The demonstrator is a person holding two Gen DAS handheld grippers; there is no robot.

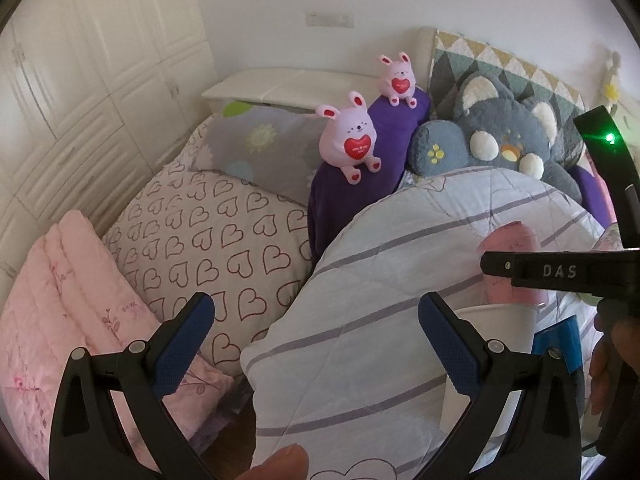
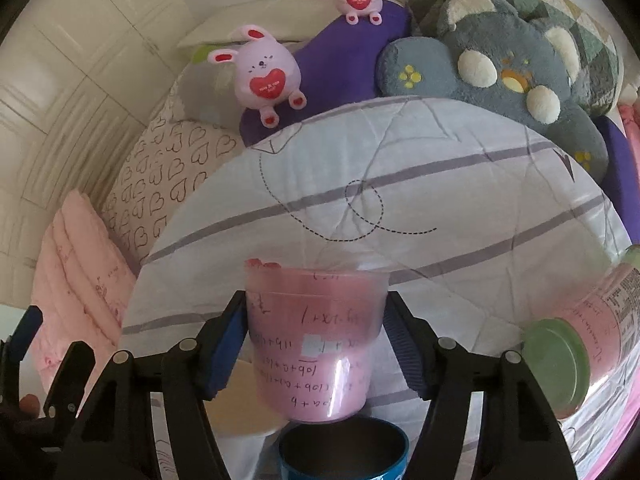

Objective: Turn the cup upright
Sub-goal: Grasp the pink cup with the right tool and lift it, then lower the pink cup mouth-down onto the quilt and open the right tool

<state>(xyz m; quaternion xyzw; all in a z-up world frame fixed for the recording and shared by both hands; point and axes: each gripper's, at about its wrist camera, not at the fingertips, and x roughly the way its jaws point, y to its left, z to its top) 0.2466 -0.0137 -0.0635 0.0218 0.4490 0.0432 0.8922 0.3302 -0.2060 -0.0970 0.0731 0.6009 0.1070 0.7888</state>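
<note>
In the right wrist view a translucent pink cup (image 2: 316,344) with handwriting sits between my right gripper's (image 2: 312,340) blue pads, wide rim up, above the striped quilt (image 2: 360,208). The pads touch both its sides, so the gripper is shut on it. In the left wrist view my left gripper (image 1: 316,340) is open and empty over the quilt (image 1: 360,320). The pink cup (image 1: 508,248) shows partly behind the right gripper's black body (image 1: 560,272).
A blue-rimmed dark container (image 2: 344,452) sits just below the cup. A pink bottle with green cap (image 2: 580,344) lies at right. A white cup (image 1: 492,360) stands by my left gripper's right finger. Plush rabbits (image 1: 352,140), a grey cat cushion (image 1: 508,132) and pillows lie behind.
</note>
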